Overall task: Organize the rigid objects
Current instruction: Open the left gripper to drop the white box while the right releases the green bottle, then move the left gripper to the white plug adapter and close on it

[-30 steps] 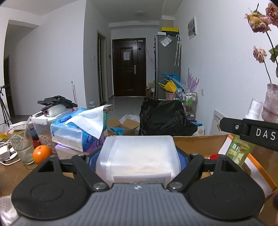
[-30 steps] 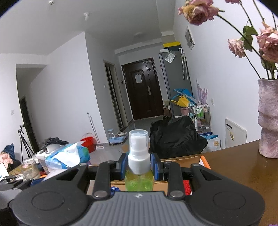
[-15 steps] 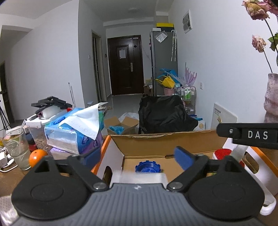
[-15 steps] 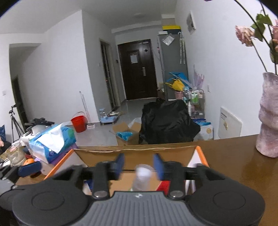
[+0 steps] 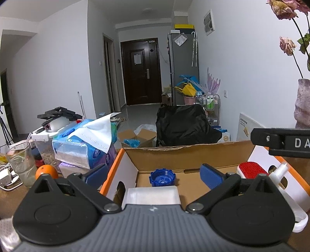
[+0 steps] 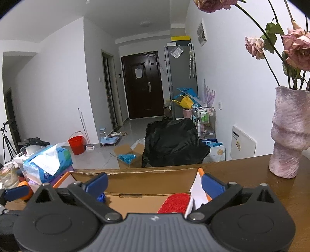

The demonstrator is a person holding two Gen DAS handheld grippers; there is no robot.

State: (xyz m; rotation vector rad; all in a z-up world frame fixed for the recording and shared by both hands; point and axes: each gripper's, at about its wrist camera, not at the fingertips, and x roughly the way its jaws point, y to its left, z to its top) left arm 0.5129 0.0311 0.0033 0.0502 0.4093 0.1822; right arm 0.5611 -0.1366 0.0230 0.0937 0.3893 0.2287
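The left gripper's (image 5: 154,175) grey body covers the near wall of the box (image 5: 186,153) and the lower part of the clear tub (image 5: 152,194) lying inside it, so only the tub's top shows. The spray bottle (image 5: 278,171) pokes just its white nozzle past the gripper's right linkage; its body is hidden. From the right wrist, the red brush (image 6: 175,202) is half buried behind the right gripper (image 6: 154,183), and the blue cap (image 6: 100,197) is a sliver behind the blue pad. The vase (image 5: 302,104) is cut off by the frame edge in the left view, as are its roses (image 5: 284,8). Lettering on the black bar (image 5: 281,140) stops at "DA".
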